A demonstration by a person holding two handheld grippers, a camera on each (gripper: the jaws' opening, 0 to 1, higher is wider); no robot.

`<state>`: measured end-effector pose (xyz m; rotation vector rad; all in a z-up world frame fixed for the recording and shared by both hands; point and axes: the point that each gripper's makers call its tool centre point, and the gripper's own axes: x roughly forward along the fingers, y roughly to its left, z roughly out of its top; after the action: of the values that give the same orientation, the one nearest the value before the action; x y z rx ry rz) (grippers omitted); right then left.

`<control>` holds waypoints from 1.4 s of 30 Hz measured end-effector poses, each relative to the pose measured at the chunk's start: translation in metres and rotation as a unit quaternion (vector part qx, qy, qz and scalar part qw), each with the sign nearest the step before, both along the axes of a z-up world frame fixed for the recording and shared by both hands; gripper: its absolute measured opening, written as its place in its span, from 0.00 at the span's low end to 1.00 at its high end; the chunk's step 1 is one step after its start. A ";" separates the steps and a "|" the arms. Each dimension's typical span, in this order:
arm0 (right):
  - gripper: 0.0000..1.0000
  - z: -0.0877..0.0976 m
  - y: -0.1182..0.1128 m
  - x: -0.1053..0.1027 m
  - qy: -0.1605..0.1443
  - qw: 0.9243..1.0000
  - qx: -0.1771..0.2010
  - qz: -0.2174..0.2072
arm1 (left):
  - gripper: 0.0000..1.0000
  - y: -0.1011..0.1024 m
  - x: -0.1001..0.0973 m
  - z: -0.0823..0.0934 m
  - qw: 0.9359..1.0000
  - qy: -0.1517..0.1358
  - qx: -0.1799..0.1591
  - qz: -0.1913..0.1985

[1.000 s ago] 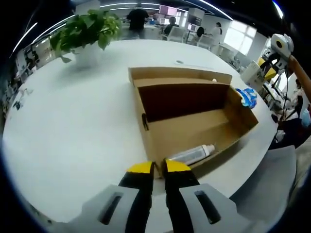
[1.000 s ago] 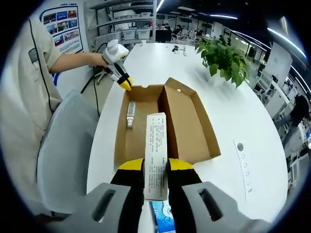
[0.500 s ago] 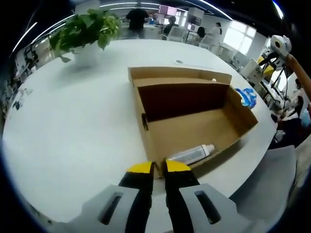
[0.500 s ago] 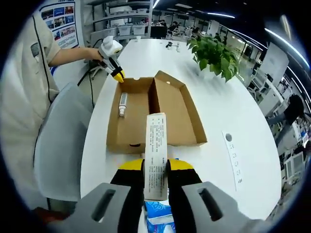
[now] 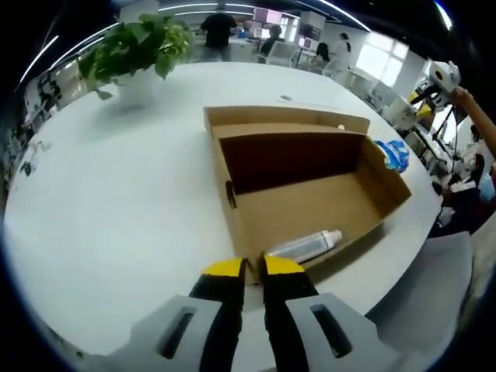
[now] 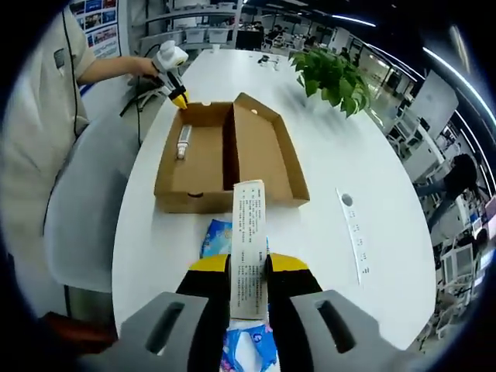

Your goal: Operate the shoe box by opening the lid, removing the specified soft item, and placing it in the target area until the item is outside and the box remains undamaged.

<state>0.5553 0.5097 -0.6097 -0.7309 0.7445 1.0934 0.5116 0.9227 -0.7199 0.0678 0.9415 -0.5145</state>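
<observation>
My right hand-held gripper: grasping white carton | my left hand-held gripper: clenched, near shoe box | tube inside.

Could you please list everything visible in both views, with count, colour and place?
shoe box: one, brown cardboard, open on the white table
tube: one, silvery, lying inside the box
slim carton: one, white with print, clamped in the right tongs
blue packet: one, blue, on the table beside the box
potted plant: one, green, beyond the box
chair: one, grey, beside the table
left tongs: yellow-tipped, shut at the box's end wall
right tongs: yellow-tipped, gripping the carton
</observation>
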 end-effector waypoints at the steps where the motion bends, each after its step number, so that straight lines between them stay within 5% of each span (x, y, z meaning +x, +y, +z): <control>1: 0.15 -0.001 -0.003 0.000 0.000 1.000 -0.002 -0.001 | 0.05 0.000 0.000 0.000 1.000 0.000 0.001 0.000; 42: 0.15 -0.080 -0.113 0.026 0.031 0.994 -0.104 -0.030 | 0.05 0.000 0.000 -0.001 1.000 0.010 0.002 0.003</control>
<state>0.5812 0.3964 -0.6897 -0.8482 0.9372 0.9976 0.5113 0.9226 -0.7212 0.0634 0.9619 -0.5082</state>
